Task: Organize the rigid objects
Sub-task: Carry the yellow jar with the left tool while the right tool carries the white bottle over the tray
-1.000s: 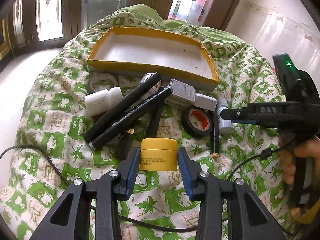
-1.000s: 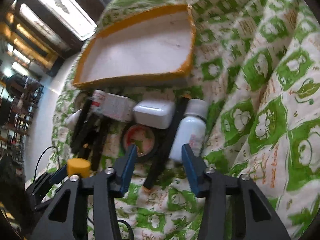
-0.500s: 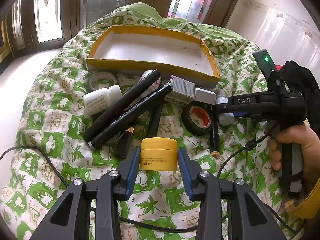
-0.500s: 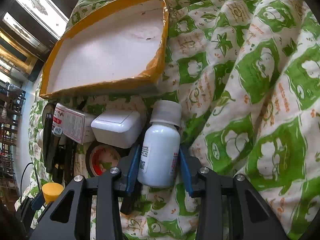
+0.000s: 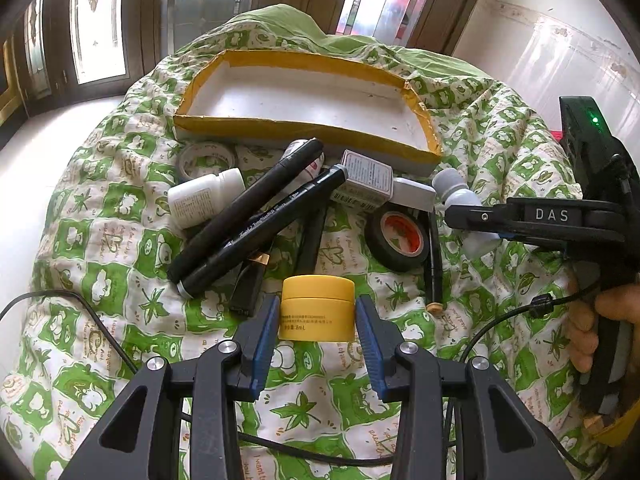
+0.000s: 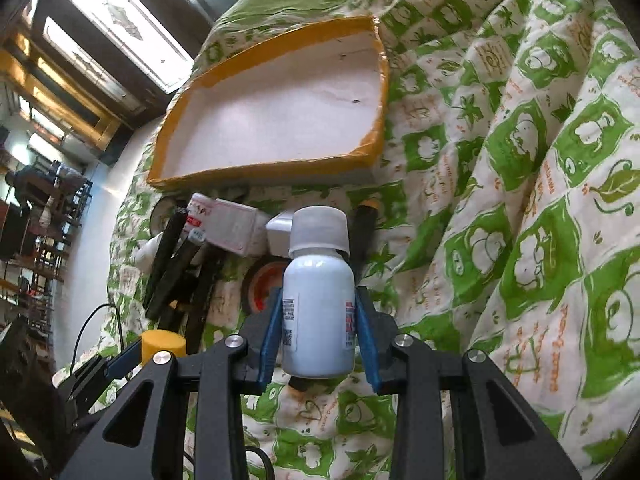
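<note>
Moved since the earlier frame: right gripper [image 6: 318, 330], fingers closing on white bottle [image 6: 318, 312], right of the clutter before the empty tray [image 6: 372, 80]. Light, rigid, smooth plastic; grip mid-body. Left gripper [image 5: 316, 326] fingers narrow, flanking yellow jar [image 5: 317, 308].
</note>
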### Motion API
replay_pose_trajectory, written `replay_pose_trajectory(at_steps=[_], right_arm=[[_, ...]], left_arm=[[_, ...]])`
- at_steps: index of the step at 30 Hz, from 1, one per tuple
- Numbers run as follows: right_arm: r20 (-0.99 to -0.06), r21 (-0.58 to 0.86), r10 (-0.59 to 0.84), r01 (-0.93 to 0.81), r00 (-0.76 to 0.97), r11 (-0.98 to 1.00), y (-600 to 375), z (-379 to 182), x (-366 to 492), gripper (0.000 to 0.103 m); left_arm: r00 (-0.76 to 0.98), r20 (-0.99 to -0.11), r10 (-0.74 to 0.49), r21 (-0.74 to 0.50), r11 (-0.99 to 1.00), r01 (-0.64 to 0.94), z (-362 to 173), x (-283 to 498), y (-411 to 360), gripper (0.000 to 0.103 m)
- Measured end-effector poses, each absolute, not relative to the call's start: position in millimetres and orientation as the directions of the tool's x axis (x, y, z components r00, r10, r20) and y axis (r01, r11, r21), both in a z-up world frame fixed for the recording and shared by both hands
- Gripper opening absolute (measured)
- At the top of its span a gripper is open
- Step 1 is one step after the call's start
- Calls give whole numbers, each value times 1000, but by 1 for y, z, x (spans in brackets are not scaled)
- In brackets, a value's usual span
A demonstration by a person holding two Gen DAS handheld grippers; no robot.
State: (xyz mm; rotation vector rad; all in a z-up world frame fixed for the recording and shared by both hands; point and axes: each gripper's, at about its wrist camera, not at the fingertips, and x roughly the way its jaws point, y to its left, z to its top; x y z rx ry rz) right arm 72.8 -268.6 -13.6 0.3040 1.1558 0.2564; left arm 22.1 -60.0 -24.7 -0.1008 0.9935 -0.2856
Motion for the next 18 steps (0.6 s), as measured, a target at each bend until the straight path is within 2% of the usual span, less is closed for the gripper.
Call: replay_pose_trajectory(at_steps=[18], right_arm=[[-832, 361, 359, -78, 424, 929, -266, -5, 70, 34]], left_arm=[[517, -803, -296, -242, 955, 171, -18, 25, -54, 41]])
